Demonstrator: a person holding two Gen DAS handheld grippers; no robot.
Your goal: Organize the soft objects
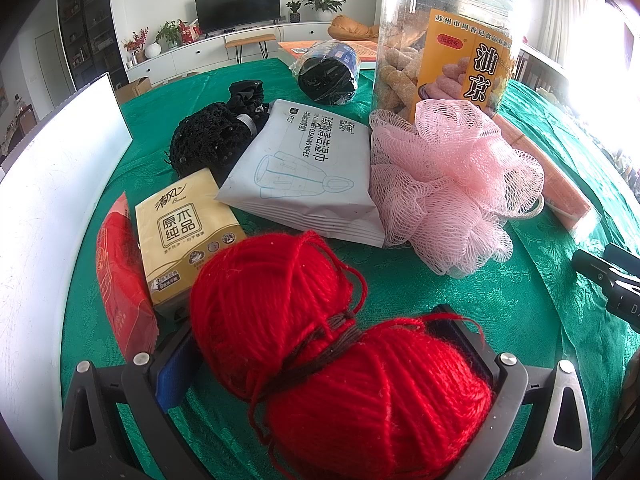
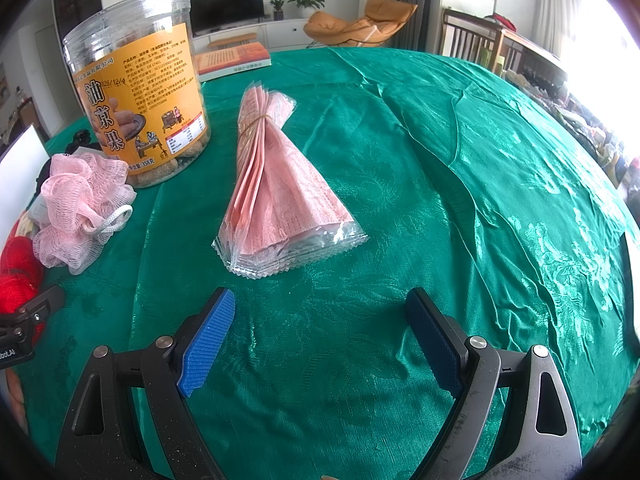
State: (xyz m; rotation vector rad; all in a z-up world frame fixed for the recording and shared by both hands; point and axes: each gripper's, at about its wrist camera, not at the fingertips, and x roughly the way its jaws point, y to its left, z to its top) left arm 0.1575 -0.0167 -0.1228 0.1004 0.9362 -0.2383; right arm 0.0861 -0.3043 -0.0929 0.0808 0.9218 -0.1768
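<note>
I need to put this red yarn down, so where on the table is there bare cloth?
Free: green cloth right of the pink packet bundle, and the strip between it and the right gripper. Crowded: around the left gripper holding the red yarn, with tissue pack, wipes, pink loofah, jar.

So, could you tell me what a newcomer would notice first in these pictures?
Probably the red yarn skein gripped between the left gripper fingers, low in its view. Beyond it, a pink mesh bath pouf rests against the clear snack jar. The right gripper hangs open over the green tablecloth.

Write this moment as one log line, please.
left claw: shut on yarn | right claw: open, empty | pink packets: ahead, untouched
</note>
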